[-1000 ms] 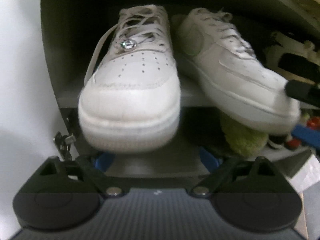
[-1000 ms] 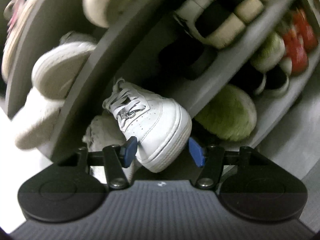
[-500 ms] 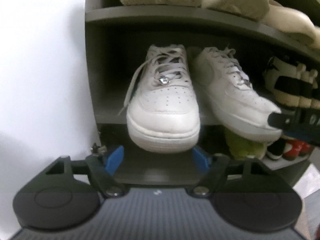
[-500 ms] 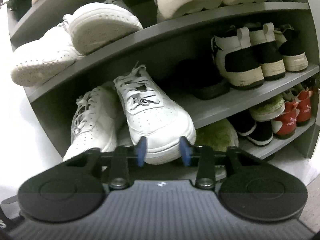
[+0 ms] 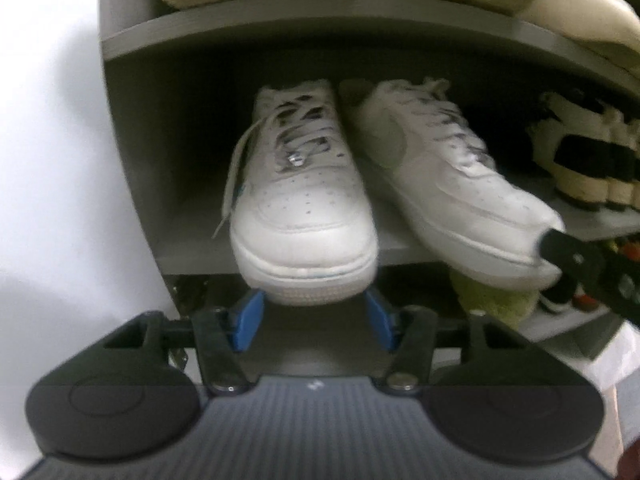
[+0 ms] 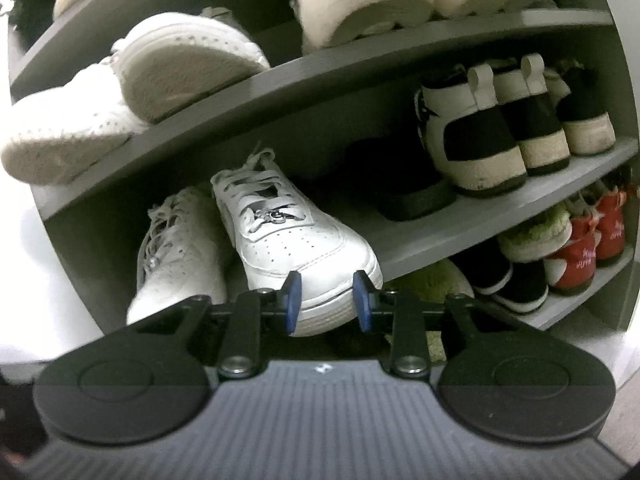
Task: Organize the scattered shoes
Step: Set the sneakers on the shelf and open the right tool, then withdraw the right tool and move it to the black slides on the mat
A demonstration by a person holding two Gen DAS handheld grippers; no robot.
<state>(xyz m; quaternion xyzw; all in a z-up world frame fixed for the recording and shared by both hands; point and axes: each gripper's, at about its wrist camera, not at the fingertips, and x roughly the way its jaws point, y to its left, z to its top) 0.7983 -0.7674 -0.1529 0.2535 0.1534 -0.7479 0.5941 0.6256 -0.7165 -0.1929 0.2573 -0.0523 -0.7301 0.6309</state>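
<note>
Now both grippers (image 5: 312, 316) (image 6: 326, 300) open w/ sneakers (image 5: 304, 216) shelved.

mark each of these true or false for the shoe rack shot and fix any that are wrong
1. Two white sneakers sit side by side on one shelf. True: left sneaker, right sneaker.
2. The left gripper is clamped on a sneaker. False: its jaws stand open below the toe.
3. The red shoes are on the top shelf. False: they are on the lowest visible shelf.
4. The right gripper is at the right sneaker's toe. True.
</note>
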